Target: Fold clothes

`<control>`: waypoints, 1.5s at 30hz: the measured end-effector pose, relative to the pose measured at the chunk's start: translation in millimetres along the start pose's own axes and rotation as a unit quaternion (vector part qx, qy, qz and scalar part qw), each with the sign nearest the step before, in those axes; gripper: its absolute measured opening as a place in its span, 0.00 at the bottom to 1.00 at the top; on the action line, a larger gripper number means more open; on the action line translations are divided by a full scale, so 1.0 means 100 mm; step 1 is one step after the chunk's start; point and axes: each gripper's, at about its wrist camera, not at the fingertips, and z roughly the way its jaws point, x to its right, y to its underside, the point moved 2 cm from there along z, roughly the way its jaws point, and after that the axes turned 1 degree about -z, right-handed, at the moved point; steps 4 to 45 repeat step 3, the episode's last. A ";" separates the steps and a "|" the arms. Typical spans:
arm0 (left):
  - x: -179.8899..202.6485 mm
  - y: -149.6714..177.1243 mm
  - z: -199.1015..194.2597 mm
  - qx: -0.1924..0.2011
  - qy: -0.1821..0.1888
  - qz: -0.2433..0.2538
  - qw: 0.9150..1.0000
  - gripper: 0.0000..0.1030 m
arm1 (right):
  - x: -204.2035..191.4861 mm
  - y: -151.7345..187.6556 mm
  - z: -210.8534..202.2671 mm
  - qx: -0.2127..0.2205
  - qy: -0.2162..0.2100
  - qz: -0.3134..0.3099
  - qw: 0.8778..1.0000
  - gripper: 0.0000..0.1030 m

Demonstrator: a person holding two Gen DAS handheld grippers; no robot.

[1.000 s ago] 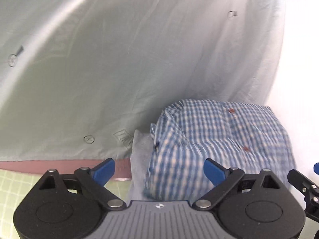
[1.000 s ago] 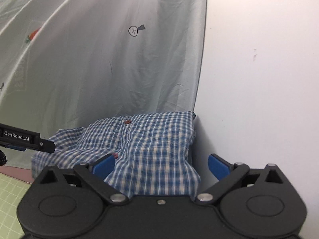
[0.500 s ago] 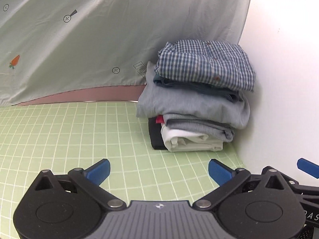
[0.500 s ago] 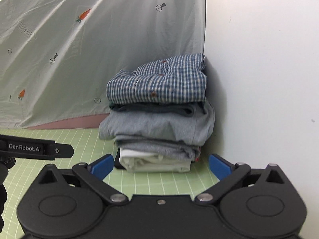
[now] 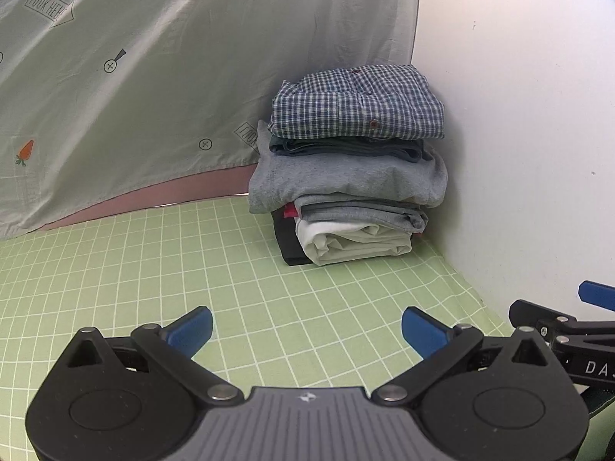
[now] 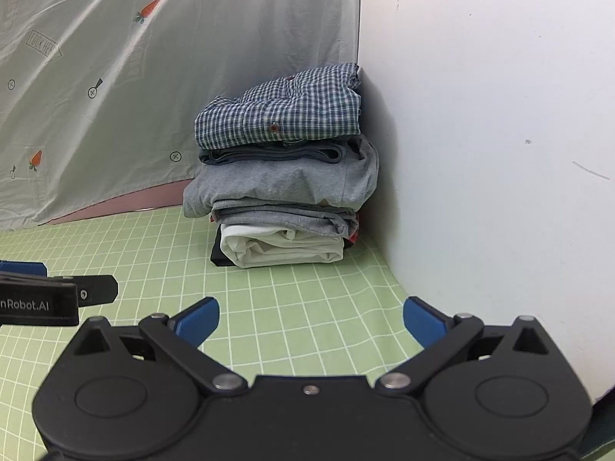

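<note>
A folded blue-and-white checked shirt (image 5: 357, 103) lies on top of a stack of folded clothes (image 5: 346, 192) in the corner of the green grid mat (image 5: 192, 261); the shirt (image 6: 284, 115) and the stack (image 6: 284, 207) also show in the right wrist view. My left gripper (image 5: 306, 330) is open and empty, well back from the stack above the mat. My right gripper (image 6: 311, 320) is open and empty, also back from the stack. The right gripper's side shows at the left wrist view's right edge (image 5: 576, 322). The left gripper's side shows at the right wrist view's left edge (image 6: 57, 292).
A pale sheet printed with carrots (image 5: 153, 77) hangs behind the mat on the left. A white wall (image 5: 519, 115) bounds the mat on the right, right beside the stack. The sheet (image 6: 153, 77) and the wall (image 6: 480, 115) also show in the right wrist view.
Both grippers have pulled back from the checked shirt and away from the stack. The shirt stays on top of the stack. The whole stack and the mat have come into view.
</note>
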 end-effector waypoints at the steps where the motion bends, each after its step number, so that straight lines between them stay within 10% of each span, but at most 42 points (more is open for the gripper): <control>1: 0.01 0.00 -0.01 0.002 0.002 0.003 1.000 1.00 | 0.01 0.00 -0.01 0.002 0.000 0.001 1.000 1.00; 45: 0.02 -0.01 -0.03 0.008 0.004 0.007 1.000 1.00 | 0.02 0.01 -0.03 0.004 0.002 0.002 1.000 1.00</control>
